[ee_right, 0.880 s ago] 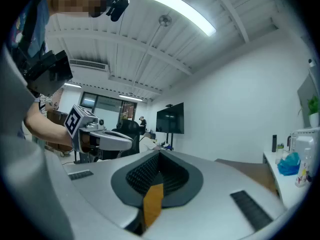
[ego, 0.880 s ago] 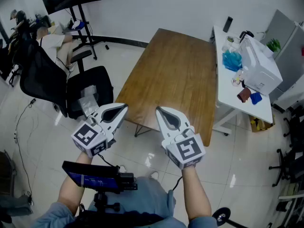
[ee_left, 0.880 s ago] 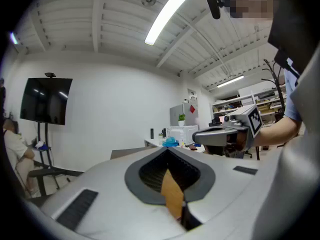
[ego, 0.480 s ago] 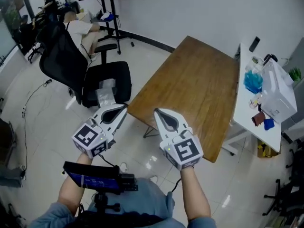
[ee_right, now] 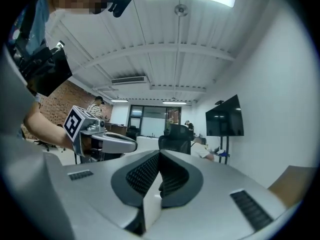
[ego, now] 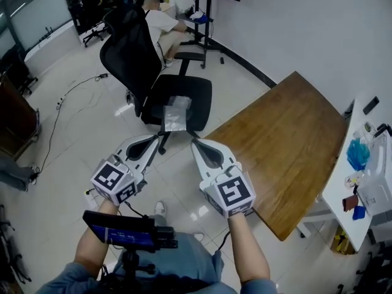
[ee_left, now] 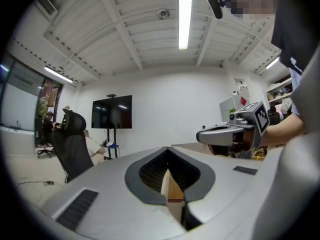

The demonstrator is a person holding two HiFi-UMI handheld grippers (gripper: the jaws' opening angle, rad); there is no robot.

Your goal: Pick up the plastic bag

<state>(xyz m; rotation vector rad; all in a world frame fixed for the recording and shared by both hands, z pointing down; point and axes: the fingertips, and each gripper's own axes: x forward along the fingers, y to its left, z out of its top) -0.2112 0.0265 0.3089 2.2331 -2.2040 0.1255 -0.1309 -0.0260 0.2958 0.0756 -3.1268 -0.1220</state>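
Observation:
A clear plastic bag (ego: 174,114) lies on the seat of a black office chair (ego: 196,90), straight ahead in the head view. Both grippers are held level at waist height over the floor, short of the chair. My left gripper (ego: 160,138) has its jaws closed together with nothing between them; its tip is just below the bag. My right gripper (ego: 194,142) is beside it, jaws also together and empty. In the left gripper view the left gripper (ee_left: 167,149) points into the room, with the chair (ee_left: 70,144) at the left. The right gripper (ee_right: 160,152) faces the chair (ee_right: 175,139).
A long wooden table (ego: 294,146) runs to the right of the chair. A white desk (ego: 343,192) with small items stands at the far right. A TV stand (ego: 205,11) and a seated person (ego: 162,23) are behind the chair. Cables (ego: 58,103) trail over the floor at left.
The head view has swung left: the chair with the bag has come from the left side to the middle, just ahead of both grippers. The grippers keep their places and stay closed.

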